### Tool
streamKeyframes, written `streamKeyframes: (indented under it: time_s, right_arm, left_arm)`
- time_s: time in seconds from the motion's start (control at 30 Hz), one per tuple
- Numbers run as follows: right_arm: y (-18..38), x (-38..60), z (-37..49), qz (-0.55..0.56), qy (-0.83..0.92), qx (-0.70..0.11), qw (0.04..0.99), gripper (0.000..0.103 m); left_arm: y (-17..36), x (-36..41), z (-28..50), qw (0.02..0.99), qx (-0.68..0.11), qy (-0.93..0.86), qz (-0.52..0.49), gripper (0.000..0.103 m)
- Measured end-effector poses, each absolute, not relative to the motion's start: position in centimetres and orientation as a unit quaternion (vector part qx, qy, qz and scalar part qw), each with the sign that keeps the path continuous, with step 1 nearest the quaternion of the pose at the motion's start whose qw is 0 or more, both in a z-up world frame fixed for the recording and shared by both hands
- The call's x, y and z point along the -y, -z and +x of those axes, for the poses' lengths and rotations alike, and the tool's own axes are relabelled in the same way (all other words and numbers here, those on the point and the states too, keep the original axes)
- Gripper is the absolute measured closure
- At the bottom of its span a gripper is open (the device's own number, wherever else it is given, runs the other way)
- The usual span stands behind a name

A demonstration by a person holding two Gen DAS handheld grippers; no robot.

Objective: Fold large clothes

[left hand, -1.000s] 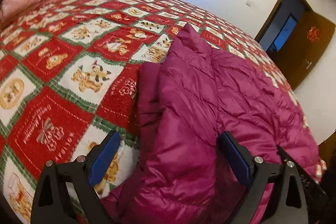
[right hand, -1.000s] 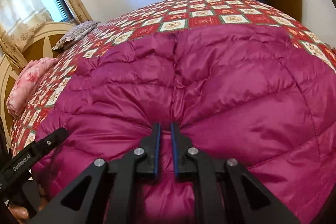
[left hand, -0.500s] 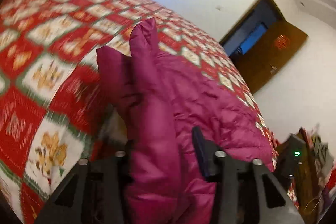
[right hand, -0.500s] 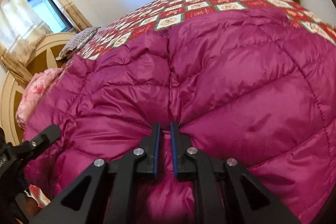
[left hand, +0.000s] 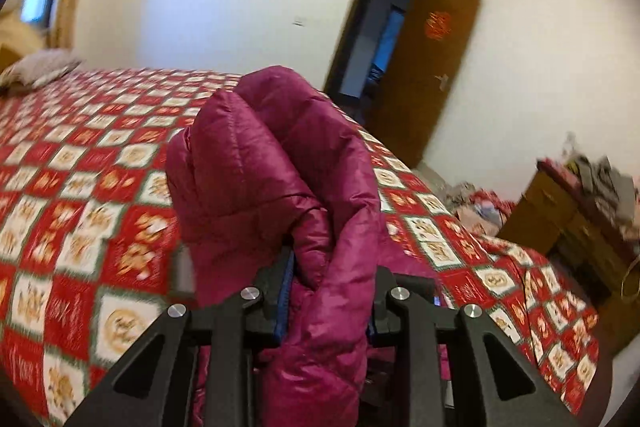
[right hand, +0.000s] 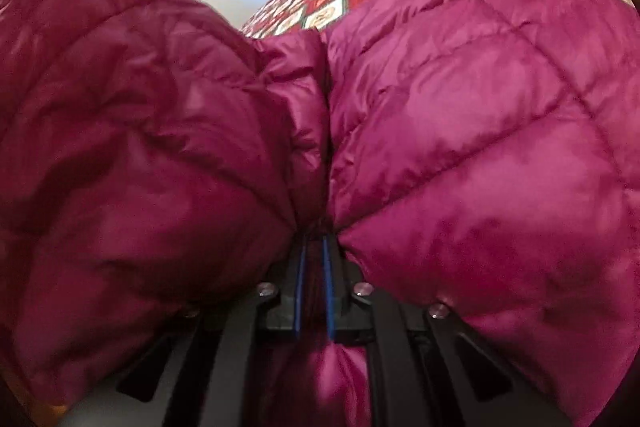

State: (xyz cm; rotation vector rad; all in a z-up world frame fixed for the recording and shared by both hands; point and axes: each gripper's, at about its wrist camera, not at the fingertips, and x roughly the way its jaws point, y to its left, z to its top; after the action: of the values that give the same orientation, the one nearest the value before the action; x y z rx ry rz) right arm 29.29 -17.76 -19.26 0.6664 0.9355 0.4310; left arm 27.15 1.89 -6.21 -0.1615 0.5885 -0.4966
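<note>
A magenta quilted puffer jacket [left hand: 276,163] is held up off the bed. My left gripper [left hand: 330,291] is shut on a thick fold of it, and the cloth stands up in a bunch ahead of the fingers. In the right wrist view the jacket [right hand: 460,131] fills nearly the whole frame. My right gripper [right hand: 314,267] is shut on a seam of it, with puffy panels bulging on both sides and covering the fingertips.
The bed [left hand: 80,187] has a red, white and green patchwork quilt. A pillow [left hand: 36,73] lies at its far left. An open brown door [left hand: 432,67] and a wooden dresser [left hand: 576,227] with clutter stand to the right.
My left gripper closed on the jacket's side and lifted it off the quilt. The right gripper stayed shut, and the jacket has bunched up around it.
</note>
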Motion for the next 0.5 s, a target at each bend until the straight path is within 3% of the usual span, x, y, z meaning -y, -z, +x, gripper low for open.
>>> streamKeyframes:
  time_s: [0.1,0.5]
  right_arm:
    - [17.4,21.2,27.2,0.315,-0.187,-0.398,0.841,0.085]
    - [16.3,34.5,20.9,0.323,-0.055,-0.352,0.877,0.085]
  left_arm:
    - [6.5,0.1,27.3,0.919,-0.294,0.256,-0.053,0.075]
    - [12.2,10.2,27.1,0.888,-0.359,0.283,0.04,0.075]
